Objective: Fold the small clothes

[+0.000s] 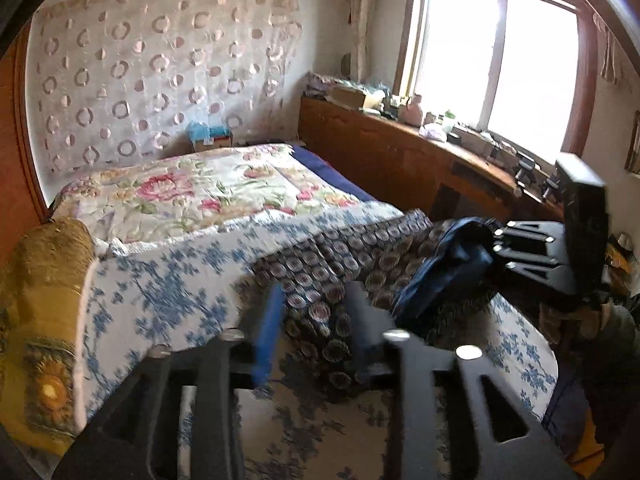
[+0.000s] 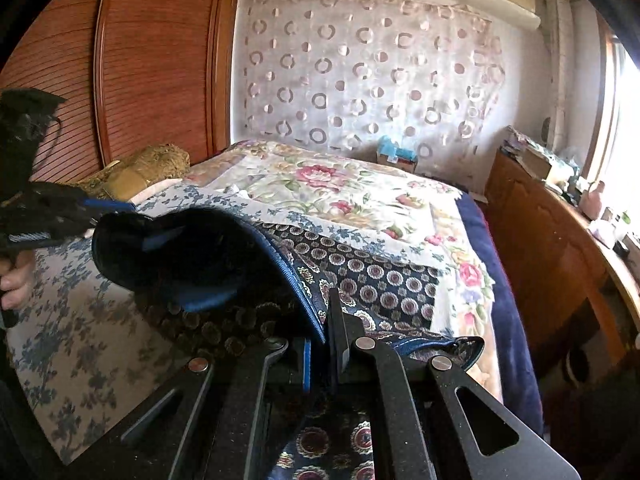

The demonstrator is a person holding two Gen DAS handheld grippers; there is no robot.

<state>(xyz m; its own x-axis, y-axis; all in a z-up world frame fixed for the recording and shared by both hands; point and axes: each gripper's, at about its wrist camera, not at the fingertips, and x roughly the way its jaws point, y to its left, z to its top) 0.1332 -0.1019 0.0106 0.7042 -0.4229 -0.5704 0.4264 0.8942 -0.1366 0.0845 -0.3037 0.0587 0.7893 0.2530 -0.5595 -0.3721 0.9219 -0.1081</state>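
Note:
A dark garment (image 1: 320, 272) printed with round medallions and edged in blue lies on the bed. My left gripper (image 1: 314, 316) hangs just above its near part, fingers apart, pads pressing on nothing. My right gripper (image 2: 322, 348) is shut on the garment's blue edge (image 2: 304, 300) and holds a fold of it (image 2: 192, 256) lifted off the bed. In the left wrist view the right gripper (image 1: 496, 248) shows at the right with the blue cloth (image 1: 452, 260) bunched at its tips. The left gripper (image 2: 92, 220) and the hand (image 2: 12, 280) holding it appear at the left edge of the right wrist view.
The bed has a blue-flowered cover (image 1: 160, 280) and a pink floral quilt (image 1: 200, 192) farther back. A gold pillow (image 1: 44, 264) lies at its left end. A cluttered wooden ledge (image 1: 400, 152) runs under the window on the right; a wooden wardrobe (image 2: 152, 60) stands on the left.

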